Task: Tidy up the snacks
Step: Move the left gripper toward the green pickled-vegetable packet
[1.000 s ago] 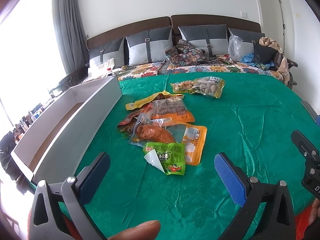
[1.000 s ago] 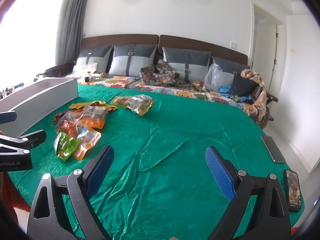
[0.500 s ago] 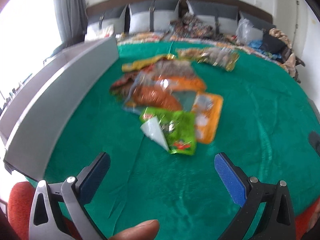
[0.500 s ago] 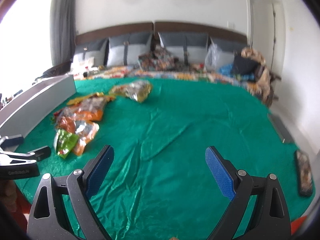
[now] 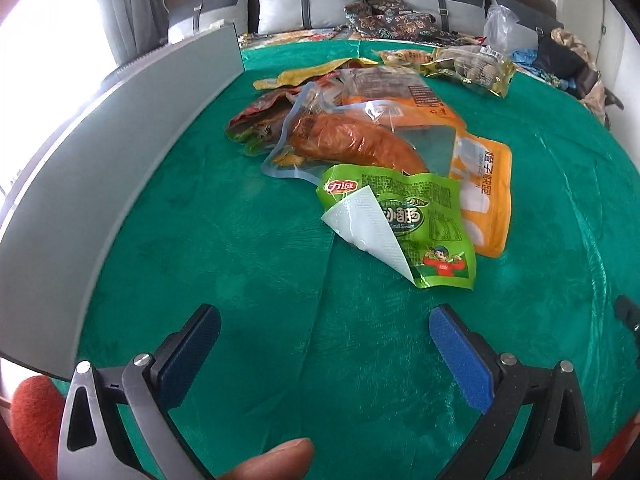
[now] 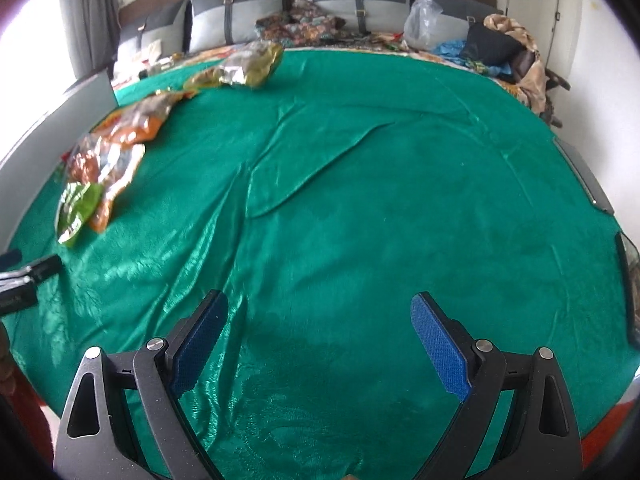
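Plainly, nothing is held yet: the left gripper (image 5: 324,344) hangs with its blue pads spread wide over bare green cloth (image 5: 248,240), just short of the green sausage packet (image 5: 404,224), and the right gripper (image 6: 320,336) is equally spread and empty over the middle of the bed, well apart from every snack.

The snacks lie in a loose heap left of centre. The green packet is nearest, its white corner folded over, and it overlaps the orange pouch (image 5: 486,184) to its right. Behind it sits a clear vacuum bag of orange-brown meat (image 5: 344,140), then a second orange pack (image 5: 400,92), a red-and-green packet (image 5: 256,120) and a yellow one (image 5: 312,72). A gold bag of nuts (image 5: 468,66) lies far right, apart from the heap. The grey box (image 5: 120,140) runs along the left edge, presumably where they belong.

The likely trouble is the overlap. A low pinch on the green packet could catch the orange pouch beneath it and drag both, or bunch the slippery cloth between the pads. The folded white flap is thin; gripping only that may let the packet swing and slip free on the way to the box. The box wall is tall, so a low carry could knock the packet against it.
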